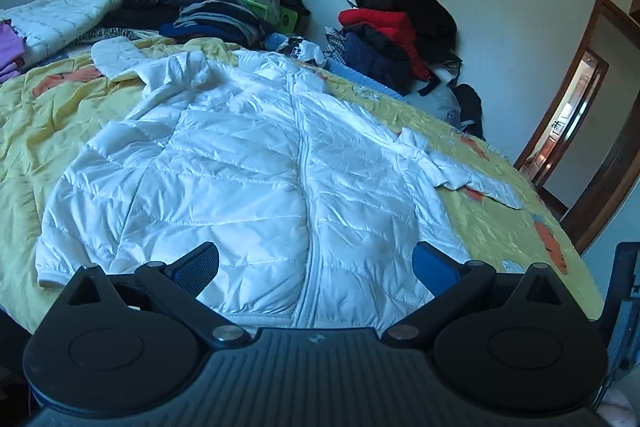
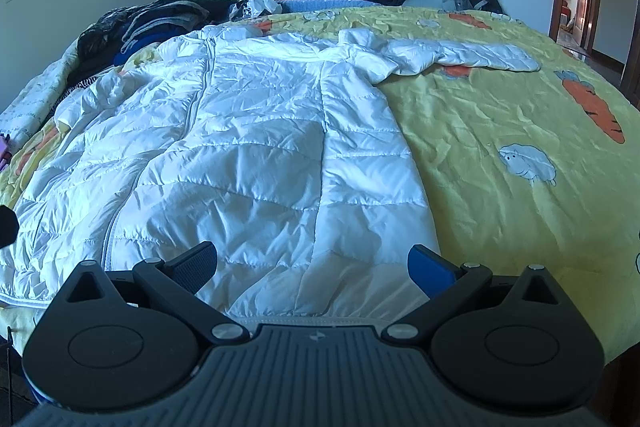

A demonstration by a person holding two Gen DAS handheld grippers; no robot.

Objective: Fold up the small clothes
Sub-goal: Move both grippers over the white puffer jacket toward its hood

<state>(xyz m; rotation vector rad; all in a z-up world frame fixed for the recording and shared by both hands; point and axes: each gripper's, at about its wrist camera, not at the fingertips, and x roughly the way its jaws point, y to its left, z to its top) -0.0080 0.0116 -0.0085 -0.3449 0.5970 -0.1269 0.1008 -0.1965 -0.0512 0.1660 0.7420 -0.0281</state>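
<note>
While both grippers hover level, jaws spread, the white jacket (image 1: 240, 163) lies flat.

left gripper (image 1: 316, 267) jaws spread wide, nothing between them, blue pads (image 1: 434, 269) facing inward, tips low at the near edge of view. right gripper (image 2: 312, 265) same pose: jaws wide apart, gripping nothing, fingers (image 2: 196, 265) angled outward, pointing forward and slightly down.
</note>
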